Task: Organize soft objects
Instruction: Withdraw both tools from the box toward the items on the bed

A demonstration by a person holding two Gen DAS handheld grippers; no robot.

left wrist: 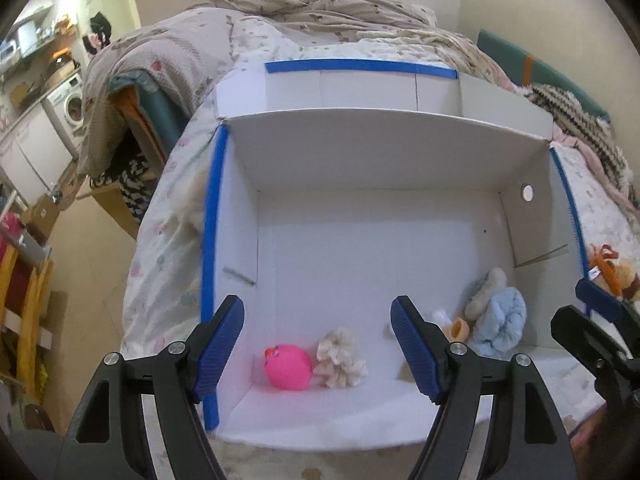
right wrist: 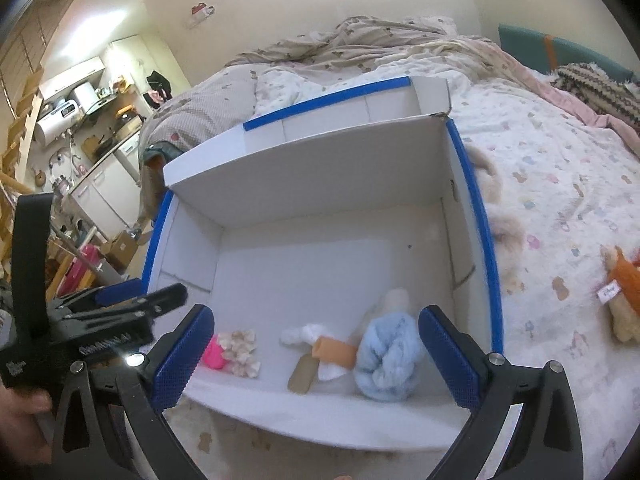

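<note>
A white cardboard box [left wrist: 380, 152] [right wrist: 304, 168] with blue-taped rims stands open on the bed. On its floor near the front lie a pink round plush [left wrist: 289, 367] [right wrist: 213, 354], a cream ruffled plush [left wrist: 341, 358] [right wrist: 241, 350], a light blue fluffy plush [left wrist: 500, 322] [right wrist: 388, 354], a beige plush [left wrist: 485, 293] and a white-and-orange toy [right wrist: 330, 350]. My left gripper [left wrist: 318, 350] hangs open above the box front, nothing between its fingers. My right gripper [right wrist: 314, 360] is wide open above the toys, holding nothing. An orange-and-cream plush [right wrist: 618, 300] [left wrist: 608, 270] lies on the sheet right of the box.
The box sits on a patterned bedsheet [right wrist: 560, 184] with a rumpled quilt [left wrist: 320, 8] behind it. A tan furry item [right wrist: 506, 228] lies against the box's right wall. Left of the bed are the floor, a washing machine [left wrist: 72, 108] and wooden shelving [left wrist: 24, 312].
</note>
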